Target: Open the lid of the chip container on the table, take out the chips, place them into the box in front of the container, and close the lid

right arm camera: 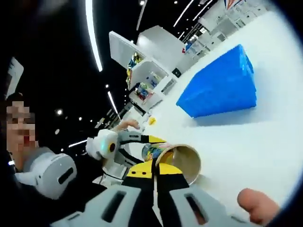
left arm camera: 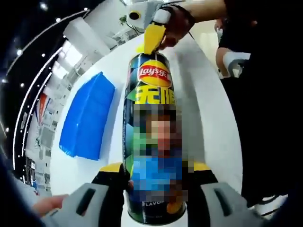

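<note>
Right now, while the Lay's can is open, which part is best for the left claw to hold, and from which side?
Best is the lower body of the Lay's can, taken from the side with one jaw on each flank, as the left claw sits in the left gripper view. The wall there is straight and round, so the jaws probably seat evenly. This also leaves the open mouth free for the chips.

In the left gripper view the chip container fills the frame's centre on the counter; the box lies to its left, apart from it.
</note>
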`<action>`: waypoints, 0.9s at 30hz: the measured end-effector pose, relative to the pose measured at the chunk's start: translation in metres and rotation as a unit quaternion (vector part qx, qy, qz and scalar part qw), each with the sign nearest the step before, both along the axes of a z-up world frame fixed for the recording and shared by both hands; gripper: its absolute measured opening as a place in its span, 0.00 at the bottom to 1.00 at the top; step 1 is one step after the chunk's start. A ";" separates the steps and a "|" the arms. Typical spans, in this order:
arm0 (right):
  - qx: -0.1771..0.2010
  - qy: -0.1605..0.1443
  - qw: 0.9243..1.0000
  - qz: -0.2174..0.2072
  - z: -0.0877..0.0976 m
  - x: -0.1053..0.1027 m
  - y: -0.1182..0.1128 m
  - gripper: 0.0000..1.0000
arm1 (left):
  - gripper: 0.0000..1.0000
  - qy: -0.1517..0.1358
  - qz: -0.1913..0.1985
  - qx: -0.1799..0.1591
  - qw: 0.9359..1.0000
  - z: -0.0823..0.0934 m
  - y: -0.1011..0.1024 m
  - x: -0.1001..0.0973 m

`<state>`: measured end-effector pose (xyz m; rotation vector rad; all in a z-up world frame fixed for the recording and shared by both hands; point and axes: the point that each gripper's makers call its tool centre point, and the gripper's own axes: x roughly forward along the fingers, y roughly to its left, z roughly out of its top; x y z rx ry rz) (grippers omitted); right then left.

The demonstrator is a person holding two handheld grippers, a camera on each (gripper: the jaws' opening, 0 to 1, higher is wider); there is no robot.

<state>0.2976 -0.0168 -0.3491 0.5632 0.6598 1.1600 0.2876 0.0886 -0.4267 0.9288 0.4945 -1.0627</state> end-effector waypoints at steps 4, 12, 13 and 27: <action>-0.109 -0.057 0.992 0.013 0.031 0.004 -0.001 0.00 | 0.51 0.034 0.011 -0.113 0.993 0.013 -0.016 -0.006; -0.269 -0.092 0.958 0.038 0.089 0.001 0.024 0.01 | 0.51 0.038 0.030 -0.306 0.951 0.034 -0.050 -0.006; -0.291 -0.105 0.950 0.038 0.094 0.001 0.032 0.01 | 0.50 0.039 0.036 -0.332 0.942 0.035 -0.055 -0.003; -0.450 -0.126 0.876 0.117 0.089 -0.008 0.095 0.03 | 0.50 0.019 0.030 -0.426 0.904 0.028 -0.073 0.016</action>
